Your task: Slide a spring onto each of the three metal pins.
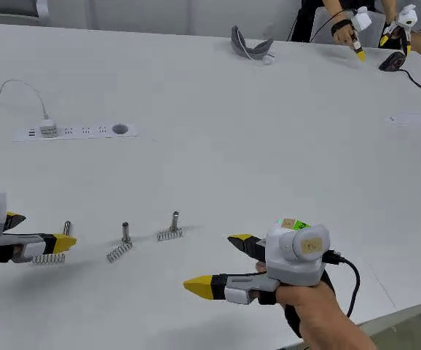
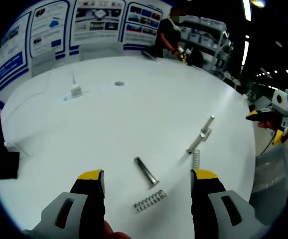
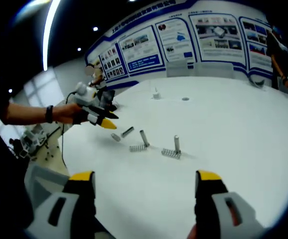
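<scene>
- Hovering low over the table (image 1: pixel 218 131), the left gripper (image 1: pixel 39 231) had its jaws spread and empty. In its own view the gap framed the nearest pin (image 2: pixel 145 171) and the spring (image 2: pixel 149 200) lying just beside it. I judged this a line-up for picking that spring.
- The right gripper (image 1: pixel 218 262) hung near the table's front edge, well apart from the parts, its jaws wide and gripping nothing. It looked parked in reserve, perhaps to take a spring or steady a pin.
- The three pins (image 1: pixel 125 232) stood upright in a loose row toward the front left of the table. One of the springs (image 1: pixel 170 234) lay flat at the foot of each pin. No spring sat on a pin, so I took the task to be at its start.
- The pins were short grey metal posts. The springs were small, silvery, open-wound coils that looked light and easy to roll or squash, so a gentle pinch across the coil seemed wise.
</scene>
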### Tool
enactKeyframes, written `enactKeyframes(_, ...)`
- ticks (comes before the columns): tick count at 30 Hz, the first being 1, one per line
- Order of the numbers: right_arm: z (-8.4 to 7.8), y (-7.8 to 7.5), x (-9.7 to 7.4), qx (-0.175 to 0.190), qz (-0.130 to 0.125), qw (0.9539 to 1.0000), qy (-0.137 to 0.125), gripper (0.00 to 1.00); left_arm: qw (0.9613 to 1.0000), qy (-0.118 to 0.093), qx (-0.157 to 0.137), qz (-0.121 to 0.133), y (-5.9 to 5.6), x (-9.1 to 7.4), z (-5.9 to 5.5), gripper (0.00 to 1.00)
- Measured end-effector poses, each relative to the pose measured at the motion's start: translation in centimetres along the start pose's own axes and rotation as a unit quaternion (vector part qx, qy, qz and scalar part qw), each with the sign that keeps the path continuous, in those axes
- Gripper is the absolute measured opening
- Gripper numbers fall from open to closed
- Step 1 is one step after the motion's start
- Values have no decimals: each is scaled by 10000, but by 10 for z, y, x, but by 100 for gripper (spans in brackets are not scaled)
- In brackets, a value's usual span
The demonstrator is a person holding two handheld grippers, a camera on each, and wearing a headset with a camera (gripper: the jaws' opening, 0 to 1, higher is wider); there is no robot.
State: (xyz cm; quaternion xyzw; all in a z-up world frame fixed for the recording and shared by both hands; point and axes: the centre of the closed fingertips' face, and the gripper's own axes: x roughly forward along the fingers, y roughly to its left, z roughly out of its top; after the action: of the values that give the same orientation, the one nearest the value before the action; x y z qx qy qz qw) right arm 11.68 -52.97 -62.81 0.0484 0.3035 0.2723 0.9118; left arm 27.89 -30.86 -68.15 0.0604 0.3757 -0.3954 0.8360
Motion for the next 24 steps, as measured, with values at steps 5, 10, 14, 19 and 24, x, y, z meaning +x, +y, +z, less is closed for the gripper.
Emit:
enactKeyframes(5,-3,-2,-1,26,-15,10000,20,83,9999,24,-153,61,4,8,-1,64)
enactKeyframes(10,-3,-2,-2,36,-20,10000,25,83,9997,98,-187,101,6,19,-3,58)
enactKeyframes(14,-4,-2,-1,37,-10,10000,46,83,9994,102,-309,66,5,27,-3,54)
enactKeyframes(19,-4,-3,0,50,-8,10000,52,83,9992,169,-341,90,6,37,-5,48)
enactKeyframes(24,-6,-3,0,16,8,9999,122,83,9990,242,-353,163,13,46,-11,38)
